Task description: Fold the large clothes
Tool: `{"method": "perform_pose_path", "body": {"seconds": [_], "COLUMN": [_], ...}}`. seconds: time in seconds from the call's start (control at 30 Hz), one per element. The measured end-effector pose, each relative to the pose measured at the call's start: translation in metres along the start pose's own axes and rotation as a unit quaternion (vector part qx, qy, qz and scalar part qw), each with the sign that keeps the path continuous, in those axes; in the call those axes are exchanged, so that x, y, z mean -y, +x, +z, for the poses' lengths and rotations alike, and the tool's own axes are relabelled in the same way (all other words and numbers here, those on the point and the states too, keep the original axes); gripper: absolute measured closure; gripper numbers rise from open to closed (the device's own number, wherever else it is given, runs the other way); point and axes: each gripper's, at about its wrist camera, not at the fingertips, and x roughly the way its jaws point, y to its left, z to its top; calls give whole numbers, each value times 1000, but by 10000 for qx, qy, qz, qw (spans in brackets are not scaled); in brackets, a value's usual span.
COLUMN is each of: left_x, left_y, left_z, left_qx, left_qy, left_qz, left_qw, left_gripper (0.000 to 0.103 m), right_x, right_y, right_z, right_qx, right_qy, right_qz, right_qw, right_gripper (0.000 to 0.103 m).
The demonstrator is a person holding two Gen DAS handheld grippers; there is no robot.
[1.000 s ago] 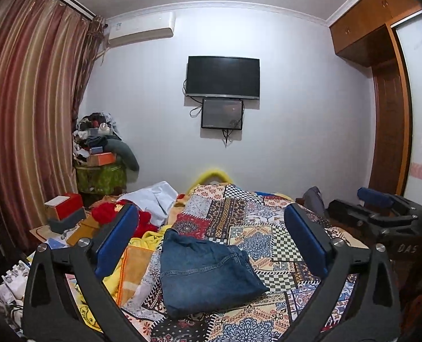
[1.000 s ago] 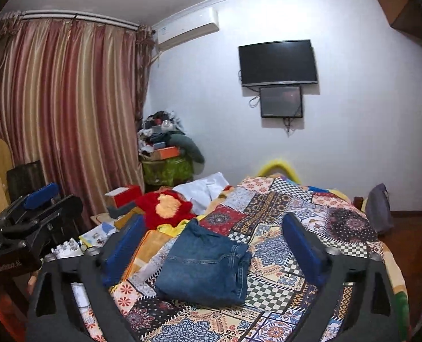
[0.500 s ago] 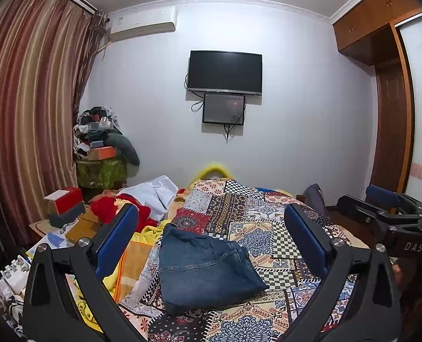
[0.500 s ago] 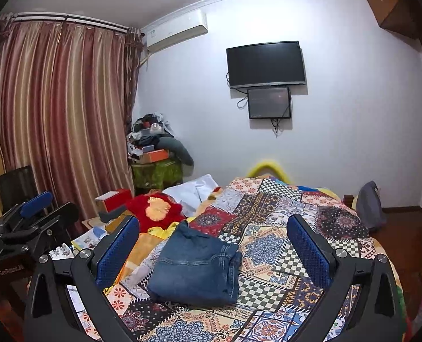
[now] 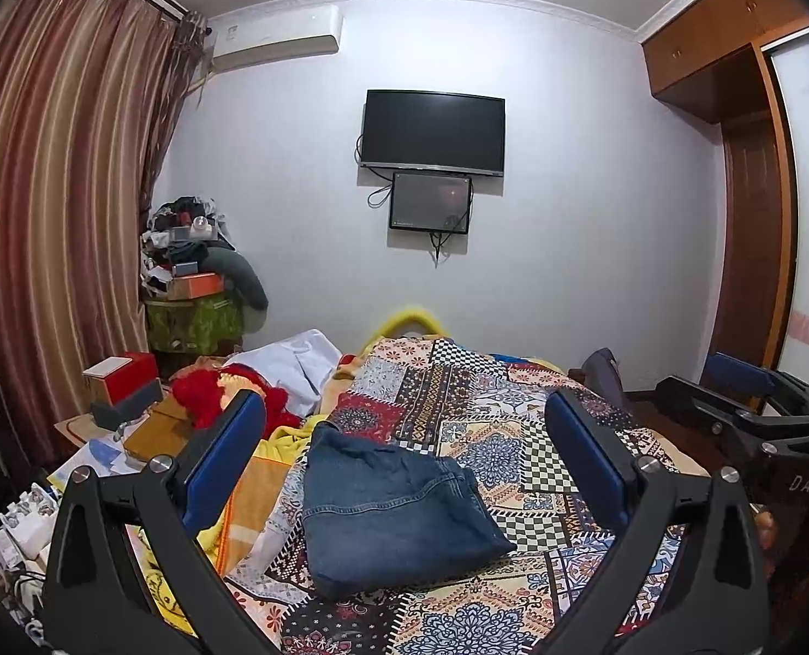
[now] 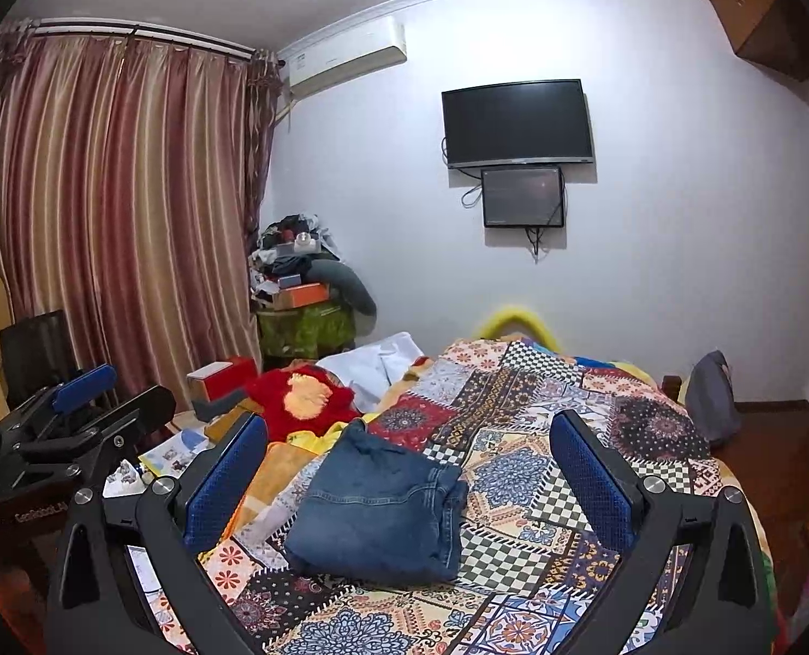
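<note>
Patchwork bedspread (image 5: 519, 426) covers the bed below a wall-mounted television (image 5: 433, 132). Left wrist view: folded denim jeans (image 5: 393, 507) lie on the bedspread near the bed's near end; the left hand-held gripper (image 5: 404, 461) is held above them, jaws wide apart, gripping nothing. Right wrist view: the jeans (image 6: 380, 505) lie flat, a red garment (image 6: 301, 401) behind them to the left; the right hand-held gripper (image 6: 409, 466) is likewise spread and empty.
</note>
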Motion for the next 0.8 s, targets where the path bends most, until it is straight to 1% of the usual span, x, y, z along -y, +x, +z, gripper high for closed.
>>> {"method": "perform_pose_path", "body": {"seconds": [0.43, 0.67, 0.8], "left_x": [-1, -2, -2], "left_y": [1, 4, 4], "left_z": [-2, -2, -2], "left_qx": [-43, -118, -127], "left_qy": [-49, -92, -91], "left_qz": [-59, -214, -226], "left_qw": [10000, 9997, 9996], "left_gripper": [0, 0, 0], "right_x": [1, 1, 0], "right_y": [-1, -1, 0], "right_z": [-1, -1, -3], "right_qx": [-31, -31, -56], "right_qy": [-11, -16, -25], "right_qz": [37, 32, 23], "right_qw": [10000, 10000, 10000], "right_gripper": [0, 0, 0]}}
